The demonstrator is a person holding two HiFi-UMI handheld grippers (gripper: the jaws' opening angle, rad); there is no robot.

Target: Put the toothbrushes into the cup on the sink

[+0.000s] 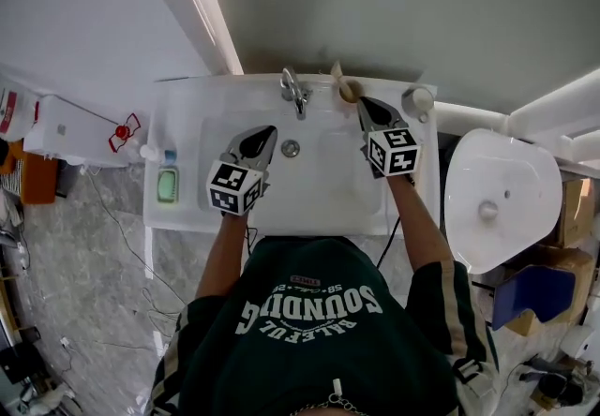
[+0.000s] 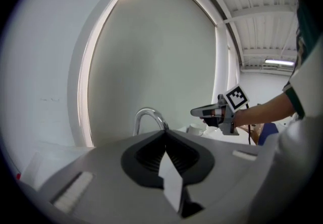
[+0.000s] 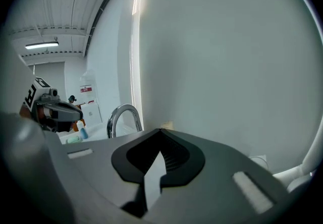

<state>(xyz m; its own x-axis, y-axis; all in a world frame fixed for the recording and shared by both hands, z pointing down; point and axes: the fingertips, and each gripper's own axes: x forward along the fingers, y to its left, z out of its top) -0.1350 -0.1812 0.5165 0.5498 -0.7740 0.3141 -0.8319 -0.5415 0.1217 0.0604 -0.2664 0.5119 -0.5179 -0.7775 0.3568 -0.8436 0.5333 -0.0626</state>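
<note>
Head view, centre frame: the left tongs (image 1: pixel 270 131) hang clenched and empty over the sink (image 1: pixel 187 105). The right tongs (image 1: pixel 362 102), also clenched empty, sit just beside the cup (image 1: pixel 349 90).

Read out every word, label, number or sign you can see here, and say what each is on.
"SOUNDING": large white letters on the person's dark green shirt, upside down in the head view.
Smaller print arched beside it: too small to read.
Red-and-white sign on the far wall, right gripper view: too blurred to read.
Marker cubes: black-and-white squares only, no letters.
</note>
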